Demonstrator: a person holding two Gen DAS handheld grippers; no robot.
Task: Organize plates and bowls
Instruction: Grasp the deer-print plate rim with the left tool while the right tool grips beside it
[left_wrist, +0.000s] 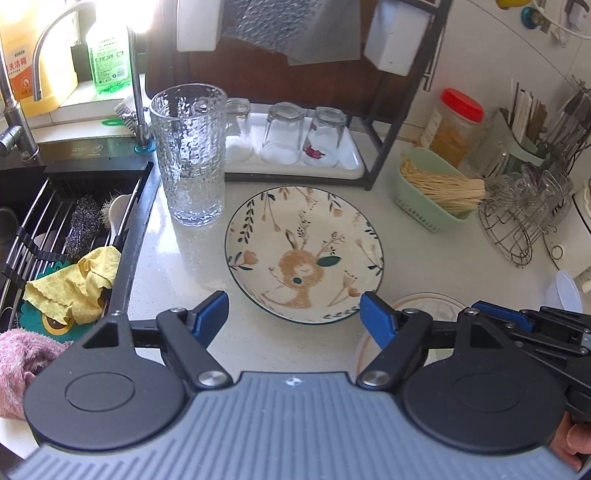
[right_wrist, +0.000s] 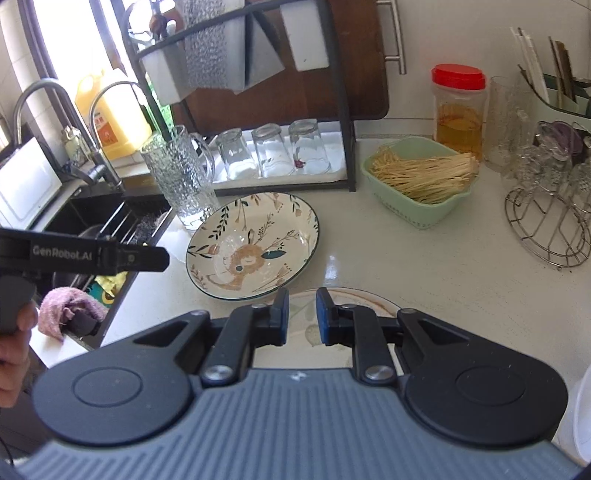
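Note:
A cream plate with a deer and leaf pattern (left_wrist: 304, 254) lies flat on the white counter; it also shows in the right wrist view (right_wrist: 255, 245). My left gripper (left_wrist: 293, 314) is open and empty, its blue pads level with the plate's near rim. A second plate with a brown rim (left_wrist: 424, 302) lies to the right of the deer plate, partly hidden. In the right wrist view this plate (right_wrist: 354, 299) sits under my right gripper (right_wrist: 302, 315), whose jaws are narrowly apart over its rim. I cannot tell whether they touch it.
A tall textured glass (left_wrist: 190, 155) stands left of the deer plate. A tray of upturned glasses (left_wrist: 284, 138) sits under a black rack behind. A green basket of noodles (left_wrist: 436, 188), a red-lidded jar (left_wrist: 456, 125) and a wire stand (left_wrist: 517, 221) are right. The sink (left_wrist: 66, 236) with cloths is left.

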